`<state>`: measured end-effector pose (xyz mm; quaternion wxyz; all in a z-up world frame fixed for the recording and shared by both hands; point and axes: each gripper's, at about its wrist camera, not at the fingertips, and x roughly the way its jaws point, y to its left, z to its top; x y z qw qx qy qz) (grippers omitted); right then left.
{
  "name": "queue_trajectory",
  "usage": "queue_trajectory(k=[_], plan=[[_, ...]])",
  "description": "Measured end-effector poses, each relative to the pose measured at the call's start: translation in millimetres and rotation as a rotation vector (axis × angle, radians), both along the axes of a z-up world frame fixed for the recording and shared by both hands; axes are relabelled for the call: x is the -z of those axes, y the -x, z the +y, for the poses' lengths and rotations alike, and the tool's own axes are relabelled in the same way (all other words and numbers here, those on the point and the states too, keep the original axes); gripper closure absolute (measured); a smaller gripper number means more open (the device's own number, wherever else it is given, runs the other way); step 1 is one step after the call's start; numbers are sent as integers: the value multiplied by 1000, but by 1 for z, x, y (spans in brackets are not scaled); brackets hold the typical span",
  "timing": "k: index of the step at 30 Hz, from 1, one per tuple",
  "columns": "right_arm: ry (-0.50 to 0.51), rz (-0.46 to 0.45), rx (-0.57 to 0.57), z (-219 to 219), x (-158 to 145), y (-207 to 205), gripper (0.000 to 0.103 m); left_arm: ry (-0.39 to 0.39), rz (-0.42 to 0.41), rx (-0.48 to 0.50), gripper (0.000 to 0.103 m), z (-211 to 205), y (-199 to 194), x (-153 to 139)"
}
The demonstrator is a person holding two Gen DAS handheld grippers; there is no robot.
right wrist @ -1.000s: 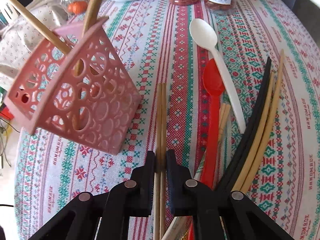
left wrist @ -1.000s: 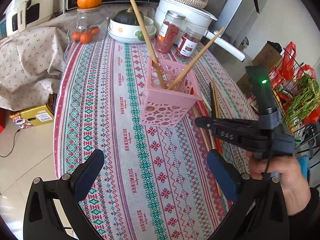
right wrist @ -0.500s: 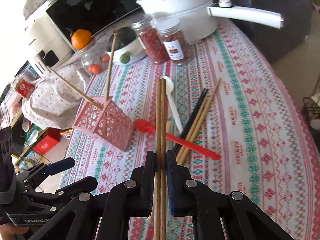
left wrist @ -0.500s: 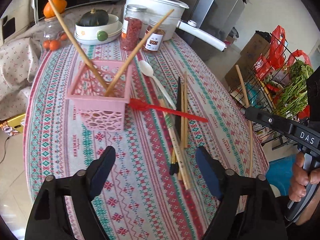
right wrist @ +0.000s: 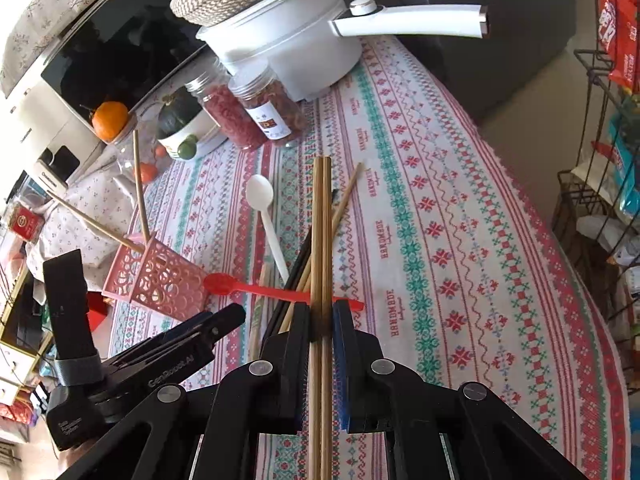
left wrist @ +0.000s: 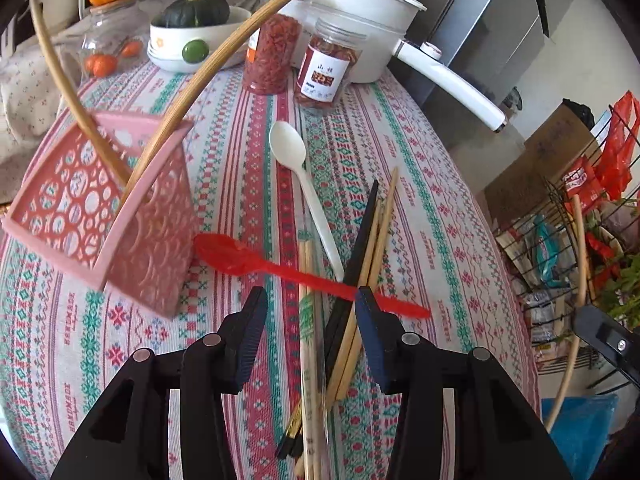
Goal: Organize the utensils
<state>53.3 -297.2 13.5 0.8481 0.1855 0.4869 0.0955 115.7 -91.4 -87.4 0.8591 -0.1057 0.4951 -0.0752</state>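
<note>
A pink basket [left wrist: 100, 208] [right wrist: 156, 280] on the patterned tablecloth holds two bamboo chopsticks. To its right lies a heap: a red spoon [left wrist: 240, 256] [right wrist: 224, 282], a white spoon [left wrist: 296, 160] [right wrist: 260, 192], black chopsticks [left wrist: 360, 232], bamboo chopsticks [left wrist: 384, 216] and a wrapped pair [left wrist: 310, 340]. My left gripper [left wrist: 310, 312] hovers low over this heap. Its jaws are closing, with chopsticks and the red spoon's handle between them, and the pads are clear of them. My right gripper [right wrist: 322, 320] is shut on a pair of brown chopsticks [right wrist: 322, 220], held above the table.
A white pot [left wrist: 360, 4] with a long handle, two jars [left wrist: 324, 68] and a bowl holding a squash [left wrist: 192, 36] stand at the table's far end. A wire rack [left wrist: 568, 248] of groceries stands beyond the right table edge.
My left gripper has moved from in front of the basket rightwards to over the utensil heap, and its jaws have narrowed. My right gripper has lifted the brown chopsticks up off the table.
</note>
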Motion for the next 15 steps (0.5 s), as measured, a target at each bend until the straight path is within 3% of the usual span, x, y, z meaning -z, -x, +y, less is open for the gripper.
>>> queue_trajectory(k=[4, 12, 14, 15], plan=[[-13, -4, 25, -10, -2, -3, 94, -76, -43, -27, 55, -15, -25, 6], [-21, 9, 34, -17, 0, -3, 94, -118, -1, -49, 56, -30, -71, 35], [-23, 12, 31, -17, 1, -4, 94, -128, -2, -46, 60, -32, -77, 38], [-23, 13, 29, -16, 1, -5, 94, -136, -3, -35, 68, -33, -79, 38]])
